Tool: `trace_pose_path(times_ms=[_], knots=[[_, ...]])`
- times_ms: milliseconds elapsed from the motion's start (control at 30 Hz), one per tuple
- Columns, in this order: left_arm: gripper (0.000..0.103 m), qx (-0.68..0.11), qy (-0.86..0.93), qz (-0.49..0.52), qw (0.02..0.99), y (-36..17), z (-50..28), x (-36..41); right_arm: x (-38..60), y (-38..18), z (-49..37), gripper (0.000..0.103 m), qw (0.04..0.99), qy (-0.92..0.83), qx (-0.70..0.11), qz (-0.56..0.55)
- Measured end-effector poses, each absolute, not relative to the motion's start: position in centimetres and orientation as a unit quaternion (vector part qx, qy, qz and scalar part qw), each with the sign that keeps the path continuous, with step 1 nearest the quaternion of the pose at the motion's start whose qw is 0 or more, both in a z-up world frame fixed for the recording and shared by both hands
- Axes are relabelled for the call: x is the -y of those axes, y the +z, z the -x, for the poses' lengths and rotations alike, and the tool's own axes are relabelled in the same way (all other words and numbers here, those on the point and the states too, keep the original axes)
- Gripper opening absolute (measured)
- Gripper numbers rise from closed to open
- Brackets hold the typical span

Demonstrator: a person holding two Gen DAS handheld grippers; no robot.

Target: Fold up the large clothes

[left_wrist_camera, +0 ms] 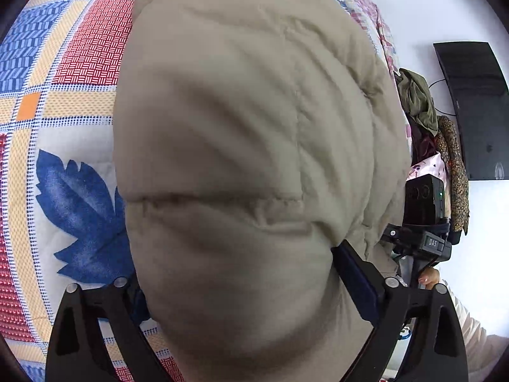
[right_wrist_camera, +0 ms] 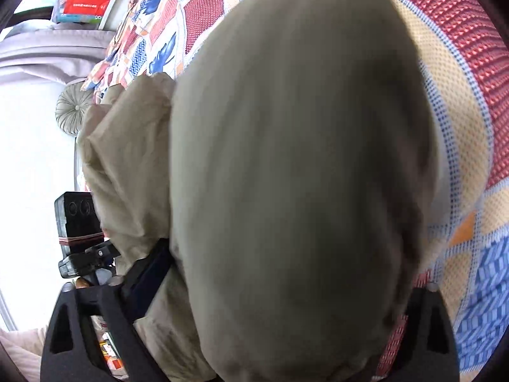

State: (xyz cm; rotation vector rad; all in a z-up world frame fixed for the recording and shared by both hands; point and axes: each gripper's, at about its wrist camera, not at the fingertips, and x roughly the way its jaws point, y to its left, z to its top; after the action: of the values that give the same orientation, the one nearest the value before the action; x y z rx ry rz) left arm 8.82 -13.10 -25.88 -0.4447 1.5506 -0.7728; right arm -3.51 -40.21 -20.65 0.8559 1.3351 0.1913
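Left wrist view: left gripper [left_wrist_camera: 241,286] jaws wide, clamped on padded coat [left_wrist_camera: 248,121]
Right gripper [right_wrist_camera: 280,289]: jaws wide, gripping coat
Coat: on patterned bed [left_wrist_camera: 63,102]

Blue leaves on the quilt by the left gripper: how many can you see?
1: a blue leaf on the quilt, left of the padded coat. The coat may hide others.

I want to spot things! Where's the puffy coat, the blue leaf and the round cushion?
puffy coat [left_wrist_camera: 241,121]: left wrist view, quilted middle.
blue leaf [left_wrist_camera: 79,210]: left wrist view, leaf centre.
round cushion [right_wrist_camera: 74,108]: right wrist view, centre button.
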Motion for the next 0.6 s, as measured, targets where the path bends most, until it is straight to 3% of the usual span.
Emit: trace_pose_path(times_ms=[67,233,600], knots=[[0.089,-0.672,-0.339,0.192,0.63,-25.3,-8.6,13.0,40.2,-20.1,3.8,0.074,0.701,0.089,-0.594,-0.386],[0.081,-0.66,-0.349,0.191,0.638,-23.3,-8.3,12.8,40.0,-18.8,4.0,0.05,0.703,0.095,-0.577,-0.404],[0.081,-0.618,-0.358,0.207,0.669,-17.9,-10.3,7.0,37.4,-15.9,3.0,0.044,0.72,0.124,-0.542,-0.415]])
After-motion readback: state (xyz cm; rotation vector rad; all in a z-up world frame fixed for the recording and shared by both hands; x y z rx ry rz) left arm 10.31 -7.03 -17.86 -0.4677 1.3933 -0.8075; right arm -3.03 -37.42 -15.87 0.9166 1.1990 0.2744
